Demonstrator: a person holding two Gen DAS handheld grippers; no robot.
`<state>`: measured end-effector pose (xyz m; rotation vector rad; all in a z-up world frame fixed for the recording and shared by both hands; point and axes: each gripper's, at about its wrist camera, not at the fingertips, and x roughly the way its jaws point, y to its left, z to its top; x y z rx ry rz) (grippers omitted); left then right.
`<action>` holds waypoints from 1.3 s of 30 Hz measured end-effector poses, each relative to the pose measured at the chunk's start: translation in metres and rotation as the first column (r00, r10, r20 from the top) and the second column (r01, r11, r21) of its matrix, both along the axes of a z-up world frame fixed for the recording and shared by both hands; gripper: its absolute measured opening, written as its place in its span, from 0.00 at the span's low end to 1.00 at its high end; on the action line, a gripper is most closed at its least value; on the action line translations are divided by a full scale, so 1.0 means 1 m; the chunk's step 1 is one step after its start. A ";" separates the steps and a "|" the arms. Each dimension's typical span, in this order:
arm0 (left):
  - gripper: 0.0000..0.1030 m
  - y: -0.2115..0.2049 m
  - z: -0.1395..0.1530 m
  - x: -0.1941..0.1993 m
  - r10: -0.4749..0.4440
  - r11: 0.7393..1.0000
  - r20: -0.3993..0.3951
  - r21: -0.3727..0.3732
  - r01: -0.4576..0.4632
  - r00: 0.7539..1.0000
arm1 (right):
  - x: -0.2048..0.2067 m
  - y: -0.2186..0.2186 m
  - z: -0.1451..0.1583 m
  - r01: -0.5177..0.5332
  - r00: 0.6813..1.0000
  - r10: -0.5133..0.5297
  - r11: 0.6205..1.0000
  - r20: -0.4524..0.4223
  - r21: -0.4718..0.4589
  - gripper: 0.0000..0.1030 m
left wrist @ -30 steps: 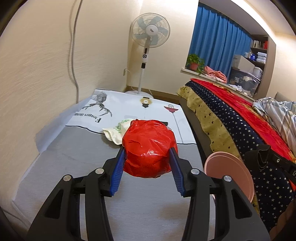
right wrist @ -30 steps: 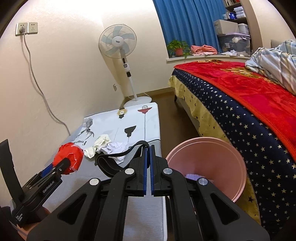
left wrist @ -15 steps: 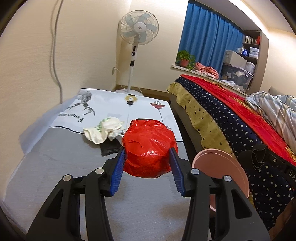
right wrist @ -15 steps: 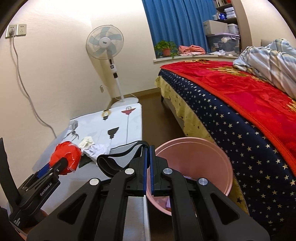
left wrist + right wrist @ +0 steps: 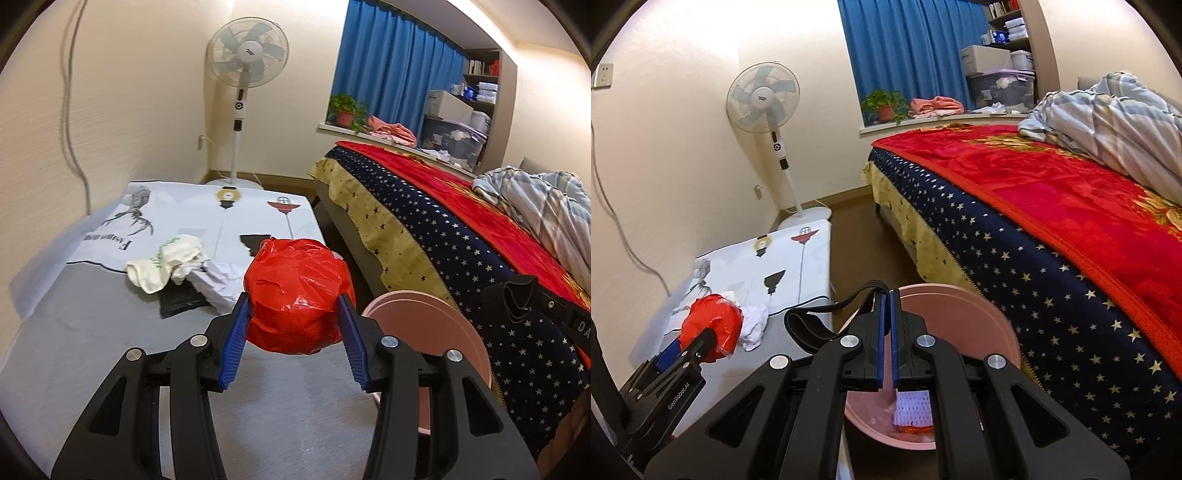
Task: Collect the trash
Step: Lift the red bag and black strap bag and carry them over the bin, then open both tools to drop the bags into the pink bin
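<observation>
Red bag in the left gripper, bin just to its right

The left gripper (image 5: 293,325) clamps the crumpled red plastic bag (image 5: 297,295) above the table (image 5: 110,332); the right gripper (image 5: 885,332) is closed on a black strap (image 5: 827,314). Released early, the bag could miss the pink bin (image 5: 960,306) — more paper scraps (image 5: 173,266) lie behind.
</observation>
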<state>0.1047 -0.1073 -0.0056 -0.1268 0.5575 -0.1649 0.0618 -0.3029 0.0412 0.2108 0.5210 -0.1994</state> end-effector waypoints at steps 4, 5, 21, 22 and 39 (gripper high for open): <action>0.45 -0.010 -0.003 0.005 -0.024 1.000 0.001 0.004 0.024 1.000 | 0.003 -0.007 -0.003 0.027 1.000 -0.027 1.000 -0.010 -0.004 0.03; 0.45 -0.013 -0.004 0.006 -0.031 1.000 0.000 0.005 0.031 1.000 | 0.003 -0.009 -0.003 0.034 0.999 -0.034 0.999 -0.012 -0.006 0.03; 0.45 -0.063 -0.019 0.019 -0.169 0.986 -0.013 0.009 0.169 0.986 | 0.008 -0.041 -0.013 0.147 0.988 -0.148 0.989 -0.041 -0.009 0.03; 0.45 -0.067 -0.021 0.020 -0.184 0.983 -0.020 0.007 0.184 0.983 | 0.008 -0.042 -0.013 0.150 0.988 -0.150 0.989 -0.043 -0.008 0.03; 0.50 -0.098 -0.041 0.029 -0.282 0.959 -0.077 -0.009 0.282 0.956 | 0.013 -0.058 -0.023 0.213 0.973 -0.211 0.977 -0.089 0.011 0.09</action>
